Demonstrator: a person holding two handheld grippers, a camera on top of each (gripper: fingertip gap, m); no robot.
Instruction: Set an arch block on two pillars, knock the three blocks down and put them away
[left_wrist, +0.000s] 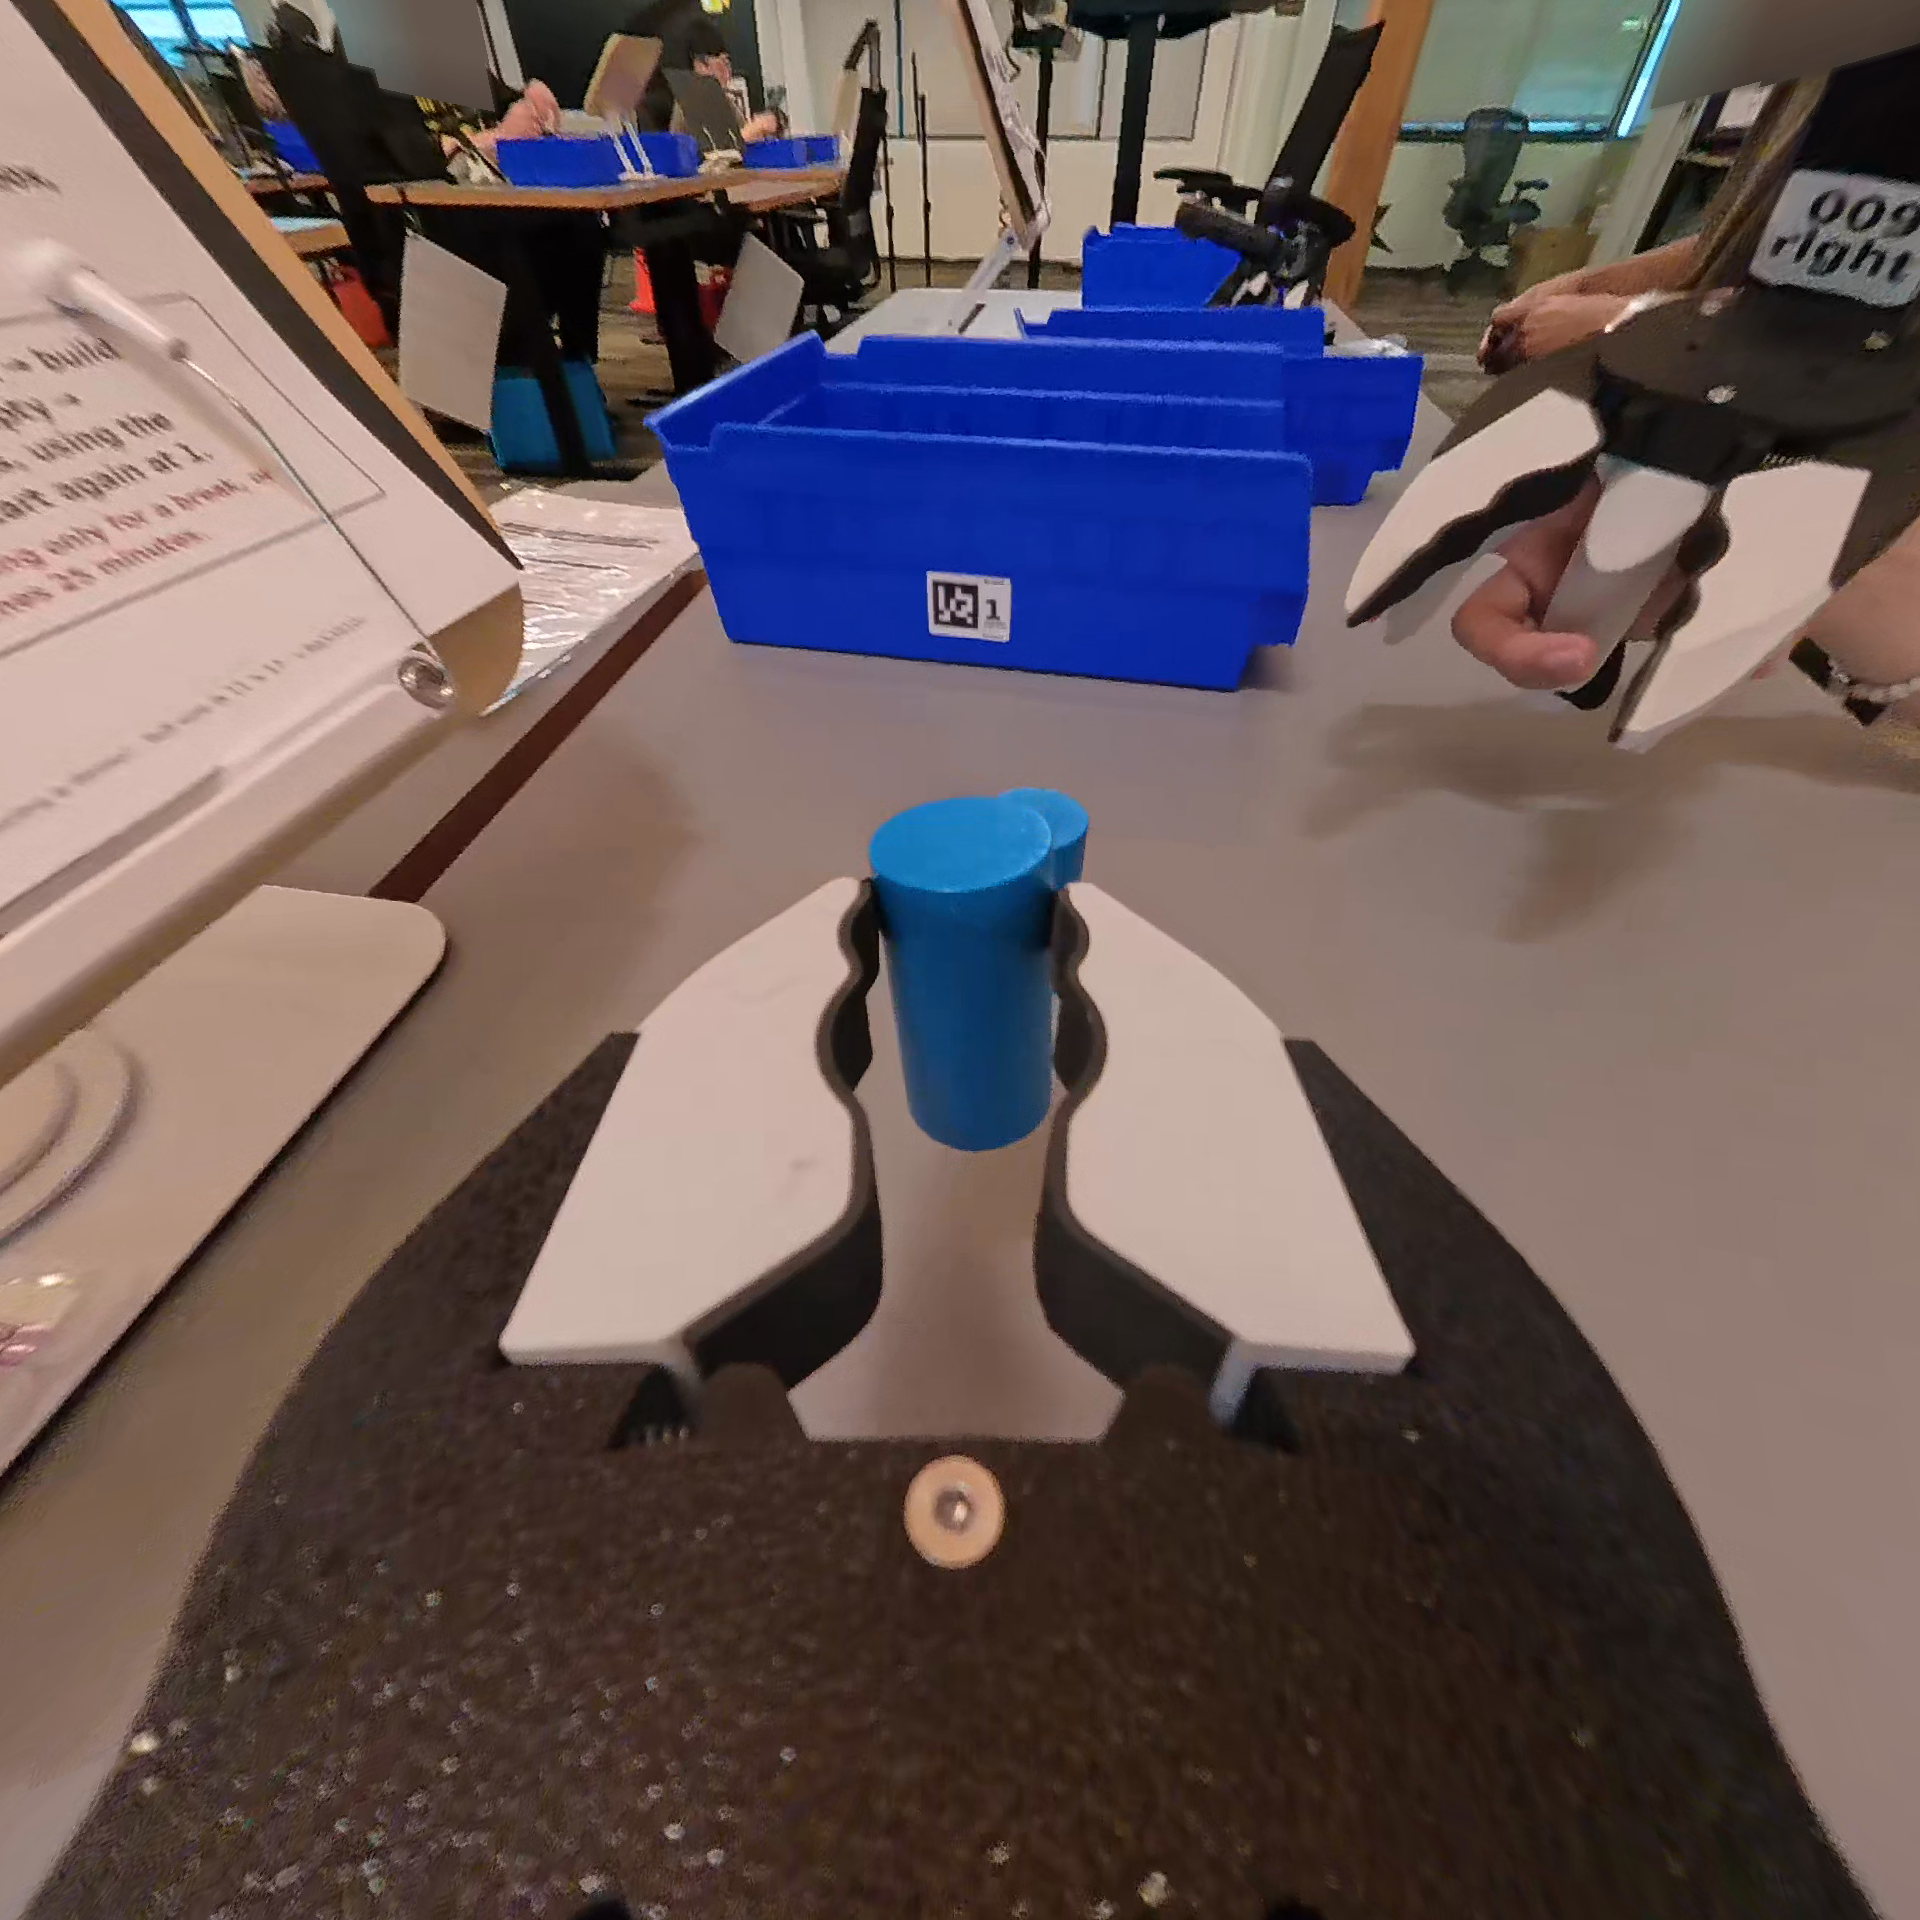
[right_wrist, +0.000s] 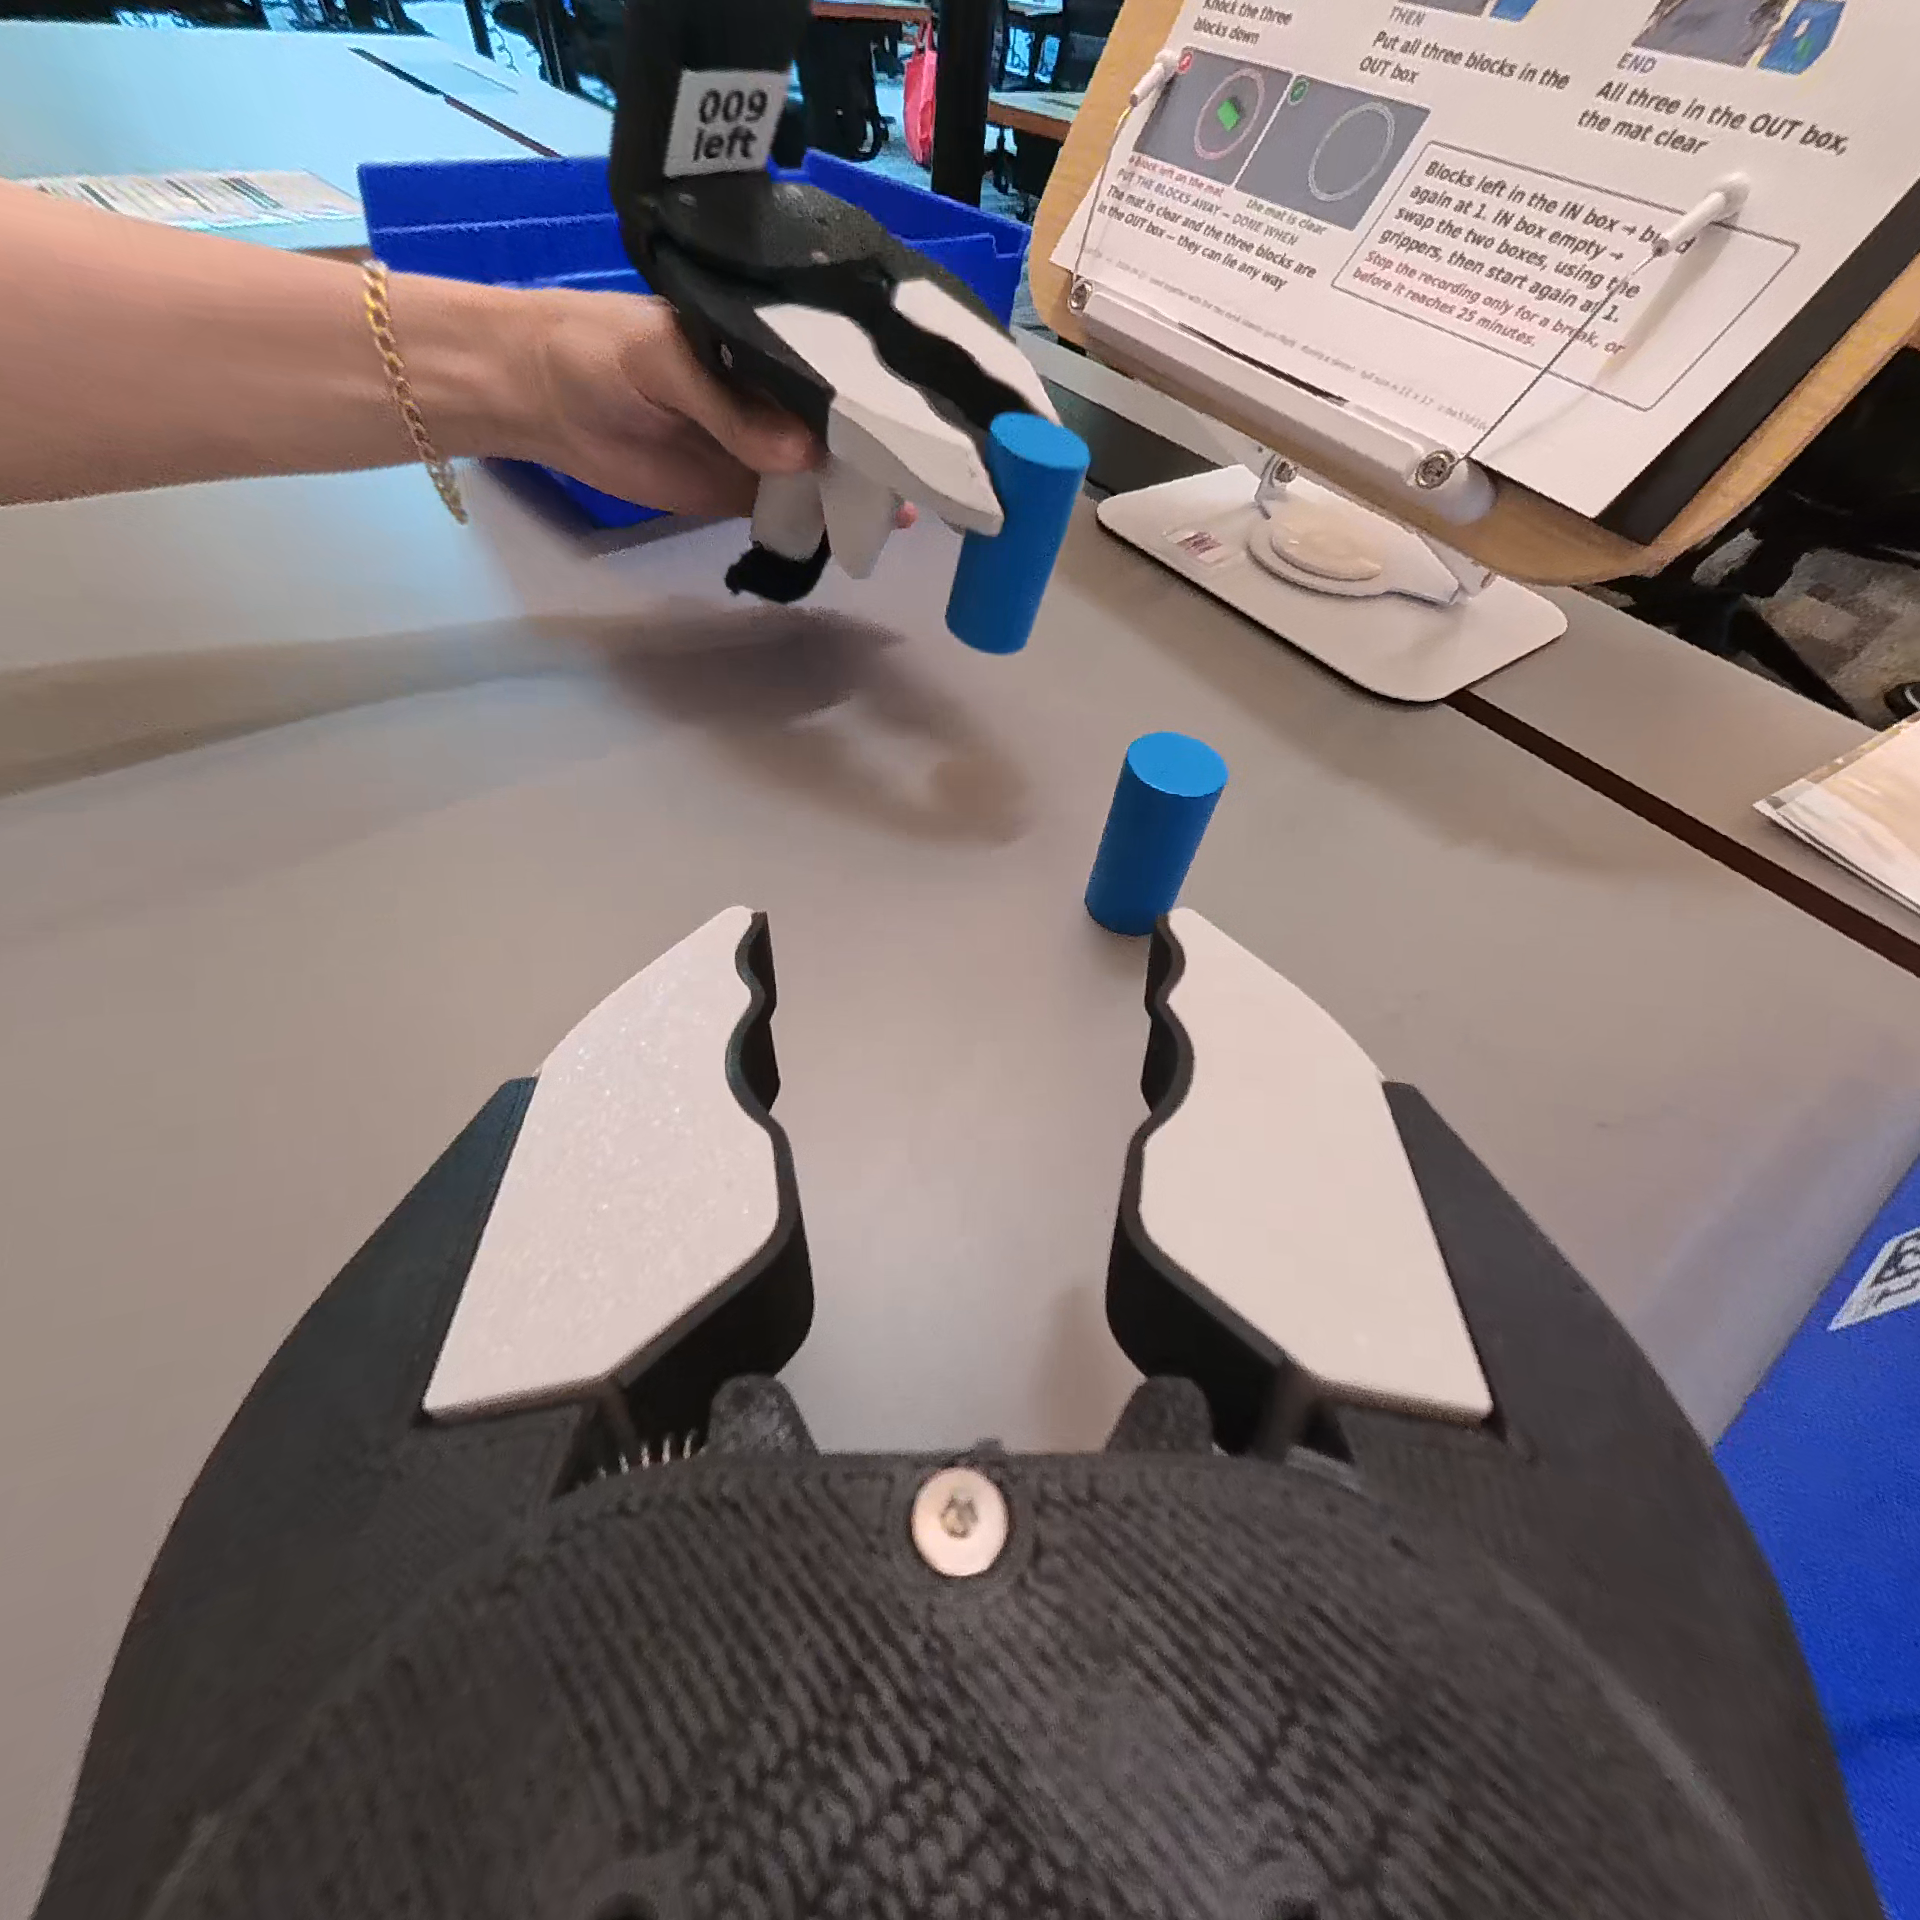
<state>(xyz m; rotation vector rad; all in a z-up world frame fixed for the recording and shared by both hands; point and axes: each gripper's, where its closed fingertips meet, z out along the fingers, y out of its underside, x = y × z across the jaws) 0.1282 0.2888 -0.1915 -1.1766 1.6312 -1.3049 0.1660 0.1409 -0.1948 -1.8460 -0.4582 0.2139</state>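
My left gripper (left_wrist: 961, 914) is shut on a blue cylinder block (left_wrist: 966, 997), gripped near its top and held upright above the grey table (left_wrist: 1455, 1039). It also shows in the right wrist view (right_wrist: 1008, 468) with the held cylinder (right_wrist: 1013, 540). A second blue cylinder (right_wrist: 1153, 831) stands on the table; in the left wrist view only its top (left_wrist: 1060, 826) peeks out behind the held one. My right gripper (right_wrist: 961, 925) is open and empty, its right fingertip just short of the standing cylinder. It shows in the left wrist view (left_wrist: 1496, 665) at the upper right.
A blue bin (left_wrist: 987, 520) with a square marker tag sits on the table ahead of the left gripper, more blue bins (left_wrist: 1247, 343) behind it. An instruction sheet on a wooden stand (right_wrist: 1507, 239) with a white base (right_wrist: 1351, 582) is at the table's edge. Another blue bin (right_wrist: 1839, 1507) lies at the right.
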